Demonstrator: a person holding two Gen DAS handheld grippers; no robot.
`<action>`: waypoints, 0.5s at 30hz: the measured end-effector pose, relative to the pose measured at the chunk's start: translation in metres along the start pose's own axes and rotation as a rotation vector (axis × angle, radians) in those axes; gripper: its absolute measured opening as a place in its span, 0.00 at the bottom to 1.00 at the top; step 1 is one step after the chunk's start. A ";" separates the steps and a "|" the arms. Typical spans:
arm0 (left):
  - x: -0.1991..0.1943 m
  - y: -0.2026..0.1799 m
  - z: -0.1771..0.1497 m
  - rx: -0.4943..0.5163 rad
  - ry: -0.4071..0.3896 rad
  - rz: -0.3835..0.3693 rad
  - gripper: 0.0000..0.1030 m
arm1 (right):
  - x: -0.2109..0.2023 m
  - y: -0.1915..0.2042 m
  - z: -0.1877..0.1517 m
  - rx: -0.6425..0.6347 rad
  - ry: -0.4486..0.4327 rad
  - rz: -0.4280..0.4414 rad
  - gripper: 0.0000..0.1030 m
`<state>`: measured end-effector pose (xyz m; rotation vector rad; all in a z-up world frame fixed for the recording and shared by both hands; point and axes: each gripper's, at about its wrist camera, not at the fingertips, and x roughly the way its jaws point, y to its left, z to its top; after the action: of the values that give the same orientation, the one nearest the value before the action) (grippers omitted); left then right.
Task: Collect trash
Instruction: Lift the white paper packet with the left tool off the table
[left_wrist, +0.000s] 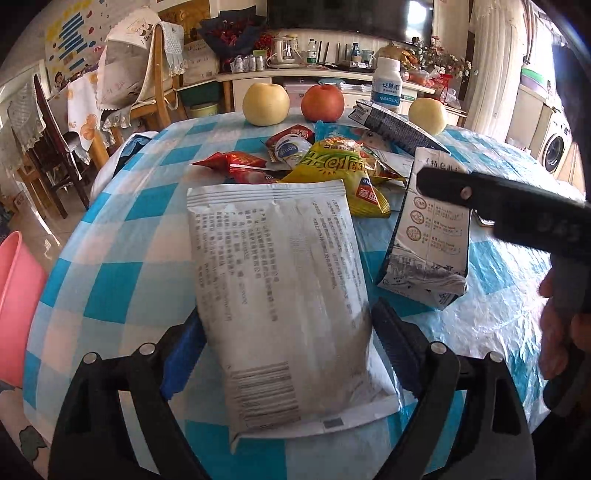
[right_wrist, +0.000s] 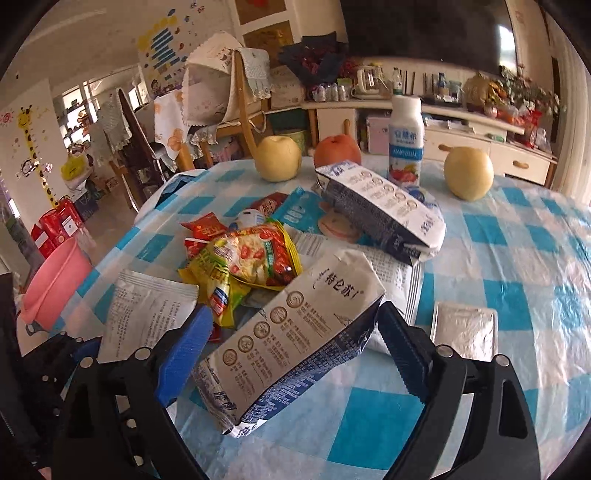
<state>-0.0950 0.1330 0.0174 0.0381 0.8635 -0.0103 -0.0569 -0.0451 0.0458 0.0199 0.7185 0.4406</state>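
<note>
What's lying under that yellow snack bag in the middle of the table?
The yellow snack bag lies on red wrappers and a white printed pouch. Whatever lies beneath its middle is covered.

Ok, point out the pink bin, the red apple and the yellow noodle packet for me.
pink bin (right_wrist: 55, 284): right wrist view, on its outer wall.
red apple (left_wrist: 322, 102): left wrist view, middle of its front.
yellow noodle packet (right_wrist: 255, 258): right wrist view, on the printed picture.

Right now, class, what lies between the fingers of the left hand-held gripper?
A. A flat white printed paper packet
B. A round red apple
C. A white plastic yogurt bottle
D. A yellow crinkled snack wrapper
A: in the left wrist view the flat white printed paper packet lies on the checked tablecloth between the open fingers of the left hand-held gripper.
</note>
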 end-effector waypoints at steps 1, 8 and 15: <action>0.002 -0.001 0.000 0.002 0.003 0.007 0.83 | -0.003 0.002 0.003 -0.015 -0.014 0.001 0.88; 0.005 0.013 0.001 -0.054 0.003 -0.022 0.62 | 0.020 0.021 0.025 -0.078 0.037 0.115 0.91; 0.005 0.034 -0.002 -0.122 -0.003 -0.030 0.57 | 0.078 0.039 0.035 -0.095 0.173 0.099 0.91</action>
<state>-0.0920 0.1672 0.0134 -0.0892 0.8605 0.0146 0.0023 0.0256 0.0296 -0.0726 0.8683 0.5755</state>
